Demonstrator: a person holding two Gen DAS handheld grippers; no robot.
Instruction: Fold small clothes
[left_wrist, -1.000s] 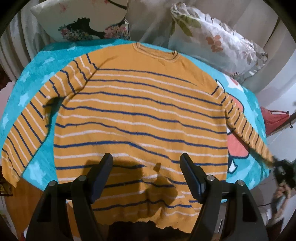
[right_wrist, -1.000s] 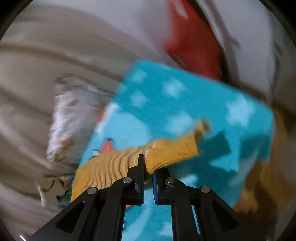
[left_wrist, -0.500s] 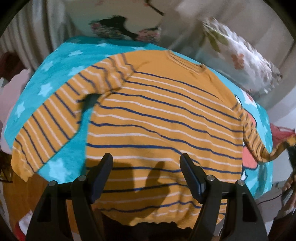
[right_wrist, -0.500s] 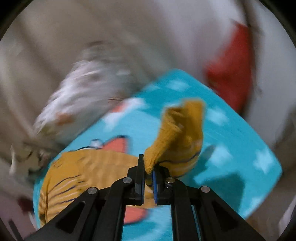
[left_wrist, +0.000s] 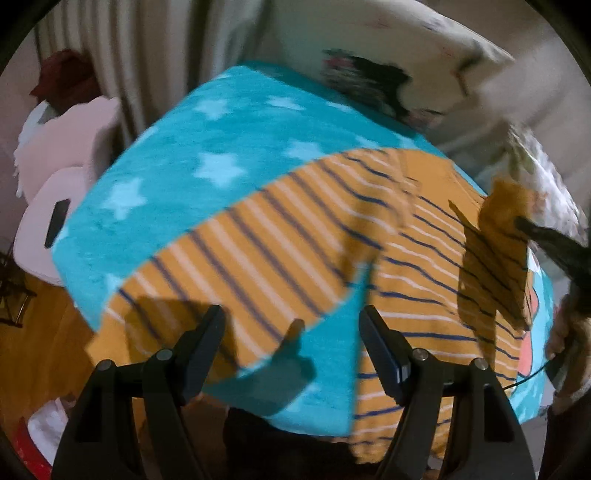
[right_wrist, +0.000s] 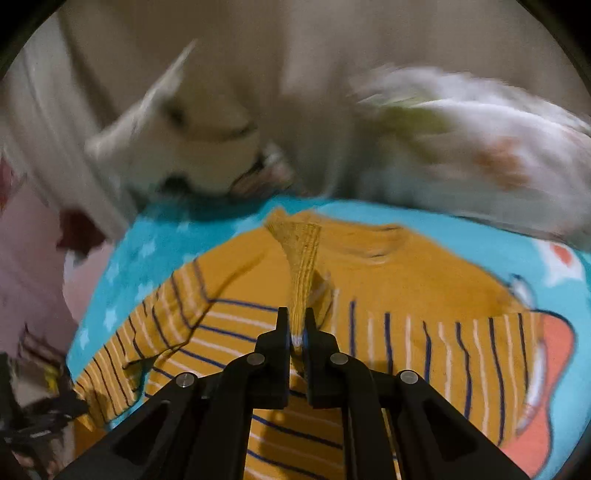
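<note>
My right gripper (right_wrist: 297, 332) clenches the cuff (right_wrist: 299, 254) of the orange striped sweater (right_wrist: 424, 295), its fingers (right_wrist: 282, 332) pinched on the ribbed knit. Half a second ago that cuff dangled over the blanket's edge; now it hangs above the sweater's chest, at centre frame in the right wrist view and at the right edge of the left wrist view. My left gripper (left_wrist: 291, 339) hovers with fingers (left_wrist: 207, 332) spread wide and grasping nothing. A second ago it faced the hem; now it sits over the other sleeve (left_wrist: 236, 266), which runs from lower left toward centre. The sweater lies flat on the teal star blanket (left_wrist: 207, 155), pillows (right_wrist: 461, 140) blurred behind.
</note>
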